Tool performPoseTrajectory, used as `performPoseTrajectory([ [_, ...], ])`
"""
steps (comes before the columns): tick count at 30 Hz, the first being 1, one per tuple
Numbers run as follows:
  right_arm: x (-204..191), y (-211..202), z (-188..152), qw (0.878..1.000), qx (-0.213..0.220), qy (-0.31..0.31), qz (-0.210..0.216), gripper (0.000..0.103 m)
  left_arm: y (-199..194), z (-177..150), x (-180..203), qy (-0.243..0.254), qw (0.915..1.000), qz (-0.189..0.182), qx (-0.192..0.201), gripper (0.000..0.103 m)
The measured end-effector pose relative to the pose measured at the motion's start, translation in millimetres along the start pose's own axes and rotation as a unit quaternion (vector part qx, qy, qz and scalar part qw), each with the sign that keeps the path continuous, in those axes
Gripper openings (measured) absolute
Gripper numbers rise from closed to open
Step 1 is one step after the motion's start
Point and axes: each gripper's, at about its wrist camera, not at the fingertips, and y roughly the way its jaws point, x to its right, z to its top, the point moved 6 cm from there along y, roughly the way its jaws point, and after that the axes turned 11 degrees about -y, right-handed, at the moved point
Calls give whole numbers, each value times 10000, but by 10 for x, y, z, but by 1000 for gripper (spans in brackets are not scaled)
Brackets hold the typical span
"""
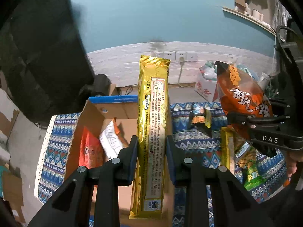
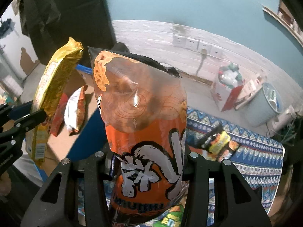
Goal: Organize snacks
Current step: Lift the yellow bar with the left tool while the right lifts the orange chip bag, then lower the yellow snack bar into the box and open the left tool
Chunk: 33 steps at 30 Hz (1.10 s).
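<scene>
the left gripper (image 1: 151,151) clamps a long gold packet (image 1: 153,124) upright above the open cardboard box (image 1: 121,111), its back covered in small chinese print too fine to read. the right gripper (image 2: 147,162), marked "das" on its side, grips an orange snack bag (image 2: 144,124) with bold white chinese characters, above the patterned cloth (image 2: 255,151).

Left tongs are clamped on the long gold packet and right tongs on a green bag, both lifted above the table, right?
Not quite: the right tongs grip an orange bag, not green, as the right wrist view shows. The left tongs do hold the long gold packet.
</scene>
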Motion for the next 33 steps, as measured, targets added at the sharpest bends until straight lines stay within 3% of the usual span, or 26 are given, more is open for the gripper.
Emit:
performPoseTrajectory([
  [7,-243,129,130,9998,-40,-174,126,45,143,-89,-304,-177,9997,151,-102,28],
  [24,-722,360,360,9982,-106,-415,421,45,612,-330,-783,-744,9931,380,-819,29],
  [33,-863,436,430,9973,-134,-462,552,45,487,-285,-850,-763,9933,449,-740,29],
])
